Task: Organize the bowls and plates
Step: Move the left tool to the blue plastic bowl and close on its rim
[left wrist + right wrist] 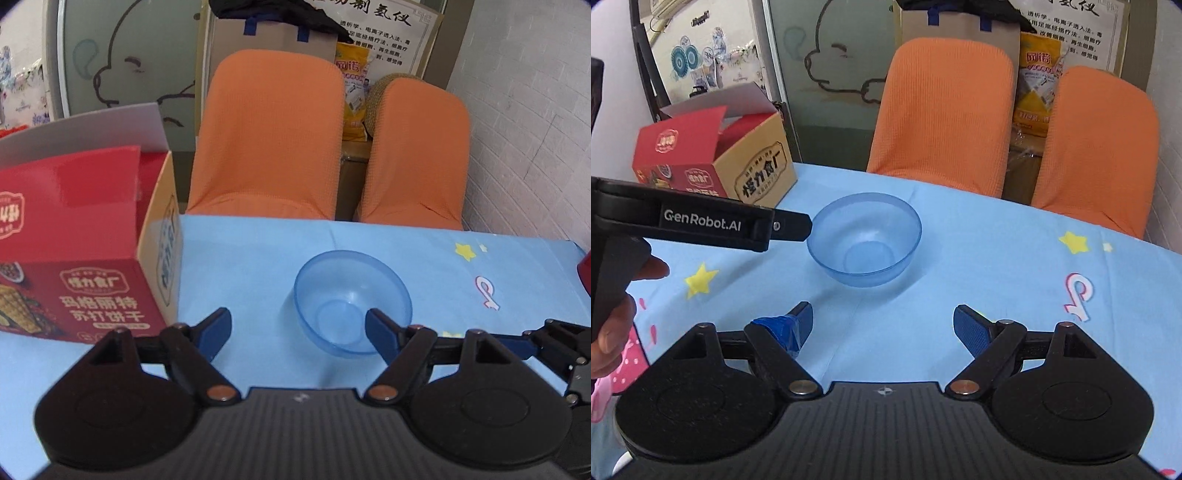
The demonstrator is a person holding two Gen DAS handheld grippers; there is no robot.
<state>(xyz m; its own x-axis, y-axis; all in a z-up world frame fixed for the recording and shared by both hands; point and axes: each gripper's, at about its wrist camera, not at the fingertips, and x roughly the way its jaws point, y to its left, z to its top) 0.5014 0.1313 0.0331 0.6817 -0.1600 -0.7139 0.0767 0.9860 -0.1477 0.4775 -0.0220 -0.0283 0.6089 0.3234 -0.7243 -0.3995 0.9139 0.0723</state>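
Note:
A clear blue plastic bowl [352, 302] stands upright on the light blue tablecloth [251, 266]. My left gripper [299, 330] is open, just short of the bowl, with its right finger in front of the bowl's near side and its left finger out to the left. The bowl also shows in the right wrist view [864, 240], with the left gripper's finger reaching to its left rim. My right gripper [882, 325] is open and empty, a short way in front of the bowl above the cloth.
An open red cracker box [85, 254] stands at the table's left [713, 162]. Two orange-covered chairs [273, 136] [1097, 147] stand behind the far edge. A red object [585, 273] sits at the right edge. A brick wall [535, 122] is on the right.

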